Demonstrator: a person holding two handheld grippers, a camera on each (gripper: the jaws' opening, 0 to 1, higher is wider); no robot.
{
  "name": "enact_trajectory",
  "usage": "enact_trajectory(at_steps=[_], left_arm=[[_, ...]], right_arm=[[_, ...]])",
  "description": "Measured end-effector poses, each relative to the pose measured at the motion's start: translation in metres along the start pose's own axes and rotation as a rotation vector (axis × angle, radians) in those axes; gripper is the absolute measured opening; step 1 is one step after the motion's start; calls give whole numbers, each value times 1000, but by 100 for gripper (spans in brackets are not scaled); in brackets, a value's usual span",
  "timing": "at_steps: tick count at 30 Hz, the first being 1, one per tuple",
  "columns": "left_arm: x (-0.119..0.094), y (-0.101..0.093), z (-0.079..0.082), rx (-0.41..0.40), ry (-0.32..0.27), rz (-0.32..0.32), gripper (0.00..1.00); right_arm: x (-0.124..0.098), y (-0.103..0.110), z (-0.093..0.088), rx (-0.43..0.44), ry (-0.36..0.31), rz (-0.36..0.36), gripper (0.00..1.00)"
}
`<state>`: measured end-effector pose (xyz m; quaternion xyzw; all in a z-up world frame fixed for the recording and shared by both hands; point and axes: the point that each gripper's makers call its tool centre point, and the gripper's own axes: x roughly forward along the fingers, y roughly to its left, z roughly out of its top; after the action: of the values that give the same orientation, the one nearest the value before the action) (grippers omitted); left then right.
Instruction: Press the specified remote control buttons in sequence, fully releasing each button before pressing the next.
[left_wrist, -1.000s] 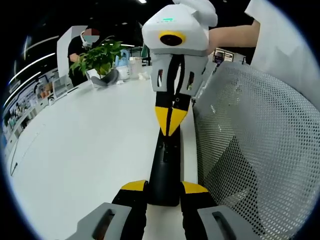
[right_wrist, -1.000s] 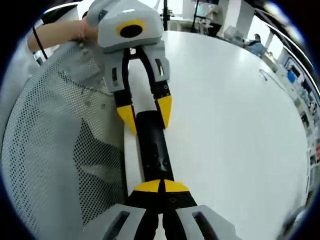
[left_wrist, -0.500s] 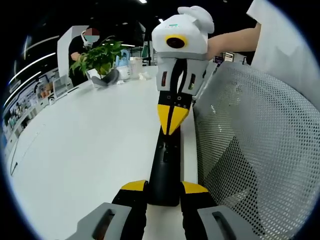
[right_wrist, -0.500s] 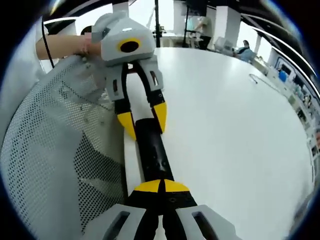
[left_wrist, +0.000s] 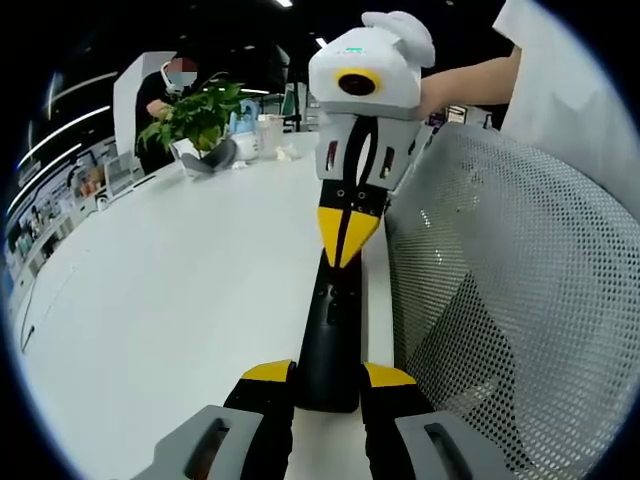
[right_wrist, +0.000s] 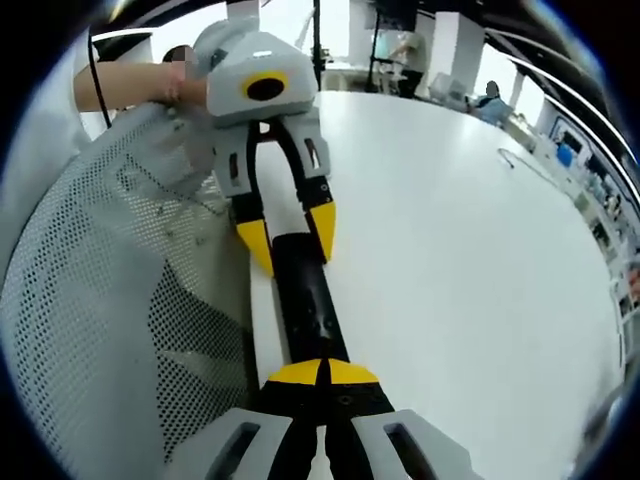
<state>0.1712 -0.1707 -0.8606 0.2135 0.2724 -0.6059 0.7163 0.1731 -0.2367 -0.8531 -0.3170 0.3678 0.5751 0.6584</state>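
A long black remote (left_wrist: 330, 330) lies along the edge of the white table (left_wrist: 180, 290). My left gripper (left_wrist: 328, 374) is shut on its near end, one yellow-tipped jaw on each side. The right gripper (left_wrist: 346, 235) comes in from above, shut, with its joined yellow tips down on the remote's far end. In the right gripper view the same shut tips of my right gripper (right_wrist: 325, 373) sit on the remote (right_wrist: 305, 300). At the other end, the left gripper (right_wrist: 288, 232) straddles it.
A grey mesh chair back (left_wrist: 510, 300) stands close against the table edge beside the remote. A potted plant (left_wrist: 198, 118) and a person (left_wrist: 165, 85) are at the table's far end. A bare forearm (left_wrist: 470, 75) reaches in behind the right gripper.
The right gripper's body has shifted slightly to the right in the left gripper view while its tips stay at the remote's end. The left gripper's hold is unchanged.
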Motion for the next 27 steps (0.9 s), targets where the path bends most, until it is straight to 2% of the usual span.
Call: enact_trajectory(at_steps=[4,7,12,20,27], left_arm=[[0,1,0,0,0,-1,25],[0,0,0,1,-1,-1,25],[0,0,0,2,1,-1,25],[0,-1,1,5,1,-3,25],[0,-1,1,8,2,-4,25]], right_arm=[[-2,-1,-2,23,-9,-3,0],[-3,-1,-4,25,10,-5,0],[-2,-1,-5,2,20,-3,0],[0,1,-4,-104,106,13,0],[1,-1,-4,-100,172,18,0]])
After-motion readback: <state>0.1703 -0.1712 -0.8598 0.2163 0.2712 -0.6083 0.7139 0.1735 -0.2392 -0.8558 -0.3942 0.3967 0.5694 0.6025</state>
